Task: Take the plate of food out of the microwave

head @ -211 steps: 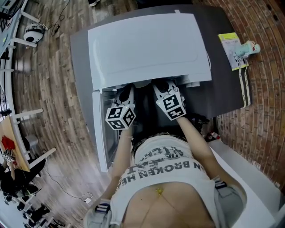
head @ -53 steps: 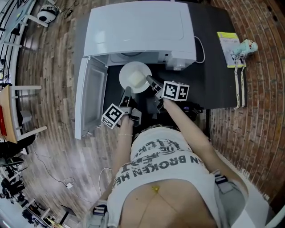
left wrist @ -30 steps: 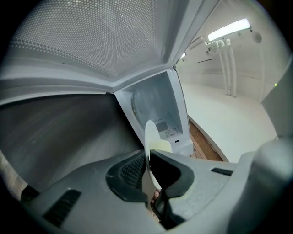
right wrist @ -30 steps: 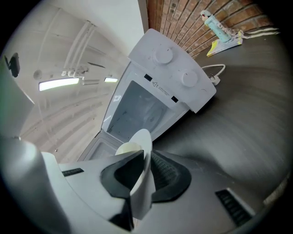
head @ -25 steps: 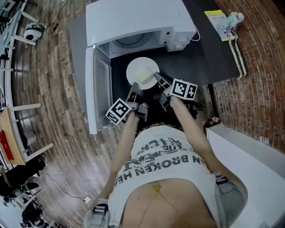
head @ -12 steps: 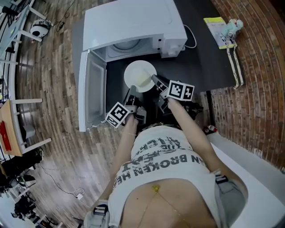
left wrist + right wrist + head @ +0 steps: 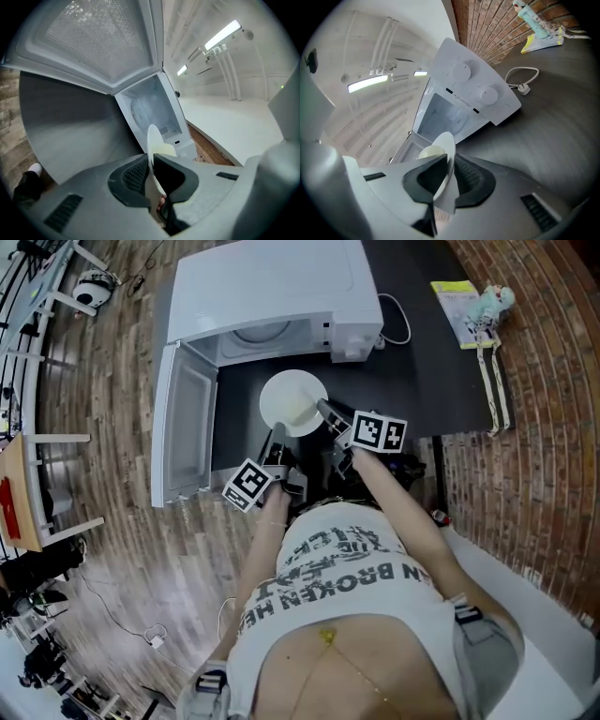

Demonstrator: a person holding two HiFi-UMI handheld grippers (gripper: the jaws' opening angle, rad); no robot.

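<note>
left hand-held gripper [image 7: 278,433], right hand-held gripper [image 7: 324,411], each clamped on plate [image 7: 291,397] rim — plate level, face up

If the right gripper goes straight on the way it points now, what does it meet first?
Probably the microwave: the right gripper, shut on the plate rim, points into its open cavity. How far off that is cannot be told.

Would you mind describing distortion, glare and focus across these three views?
Head view: evenly lit and sharp, though the wide lens bows the table edges. Left gripper view: dark corners, ceiling light blown out. Right gripper view: dark corners again, plate rim slightly soft.
</note>
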